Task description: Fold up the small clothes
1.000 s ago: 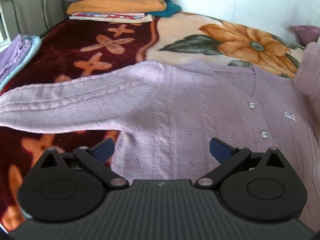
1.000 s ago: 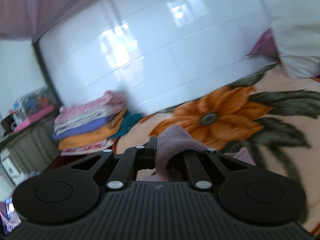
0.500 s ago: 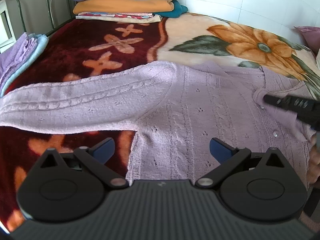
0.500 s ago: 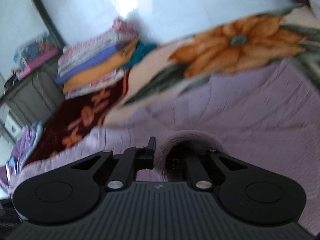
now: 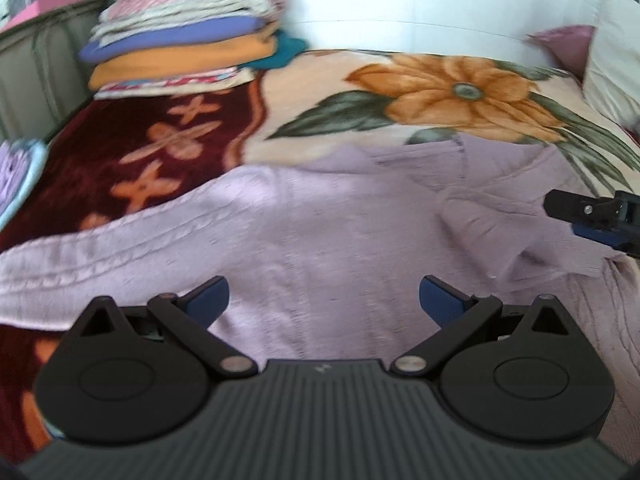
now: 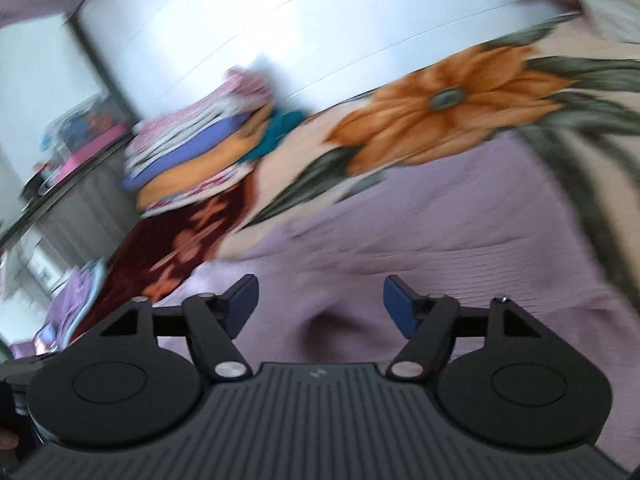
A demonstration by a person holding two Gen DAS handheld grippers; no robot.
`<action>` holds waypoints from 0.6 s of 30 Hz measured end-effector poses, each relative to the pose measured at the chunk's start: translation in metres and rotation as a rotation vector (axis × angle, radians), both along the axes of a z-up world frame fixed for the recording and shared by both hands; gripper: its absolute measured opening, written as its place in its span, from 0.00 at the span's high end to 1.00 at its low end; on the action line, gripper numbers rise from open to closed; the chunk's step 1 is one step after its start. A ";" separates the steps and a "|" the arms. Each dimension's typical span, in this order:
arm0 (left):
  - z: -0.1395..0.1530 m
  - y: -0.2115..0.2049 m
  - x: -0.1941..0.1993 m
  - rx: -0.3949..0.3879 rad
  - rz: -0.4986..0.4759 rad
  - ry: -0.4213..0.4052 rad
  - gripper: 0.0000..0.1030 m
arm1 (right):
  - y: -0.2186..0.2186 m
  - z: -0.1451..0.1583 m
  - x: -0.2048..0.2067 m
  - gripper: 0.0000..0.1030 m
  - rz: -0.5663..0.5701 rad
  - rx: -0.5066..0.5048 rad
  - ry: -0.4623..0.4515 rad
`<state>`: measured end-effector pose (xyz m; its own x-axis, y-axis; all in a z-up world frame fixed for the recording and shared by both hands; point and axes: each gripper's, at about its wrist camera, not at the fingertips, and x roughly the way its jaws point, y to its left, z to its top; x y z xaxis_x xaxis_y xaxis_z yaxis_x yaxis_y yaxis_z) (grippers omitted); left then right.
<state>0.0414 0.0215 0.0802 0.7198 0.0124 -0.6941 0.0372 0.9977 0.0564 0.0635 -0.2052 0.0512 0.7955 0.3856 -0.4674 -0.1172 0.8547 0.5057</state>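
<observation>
A lilac knitted cardigan (image 5: 320, 232) lies spread on the bed, its left sleeve (image 5: 100, 256) stretched out to the left and its right sleeve folded across the body at the right. My left gripper (image 5: 323, 300) is open and empty, just above the cardigan's lower body. My right gripper (image 6: 319, 300) is open and empty over the cardigan (image 6: 400, 248); it also shows at the right edge of the left wrist view (image 5: 592, 216). Both views are blurred.
A flowered blanket (image 5: 400, 92) covers the bed. A stack of folded clothes (image 5: 188, 52) stands at the far left corner by the white wall. More folded items (image 5: 16, 168) lie at the left edge. Pillows (image 5: 612, 52) sit at the far right.
My right gripper has let go of the sleeve end it held, laid it on the cardigan's body and opened. The left gripper has tilted up slightly and stays open.
</observation>
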 end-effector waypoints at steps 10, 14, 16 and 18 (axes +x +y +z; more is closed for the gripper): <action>-0.010 -0.076 0.004 0.023 -0.255 -0.028 0.00 | -0.074 -0.006 -0.025 0.19 -0.195 -0.045 0.061; -0.022 -0.107 0.007 0.025 -0.365 -0.024 0.04 | -0.088 -0.011 -0.031 0.19 -0.246 -0.039 0.096; -0.029 -0.122 0.009 0.035 -0.421 -0.023 0.05 | -0.094 -0.013 -0.033 0.19 -0.263 -0.040 0.115; -0.037 -0.136 0.011 0.054 -0.474 -0.021 0.13 | -0.094 -0.014 -0.034 0.19 -0.270 -0.046 0.127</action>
<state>0.0524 -0.1148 0.0435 0.6689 -0.2847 -0.6867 0.4857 0.8667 0.1137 0.0296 -0.2997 0.0368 0.8007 0.1441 -0.5814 0.1792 0.8685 0.4621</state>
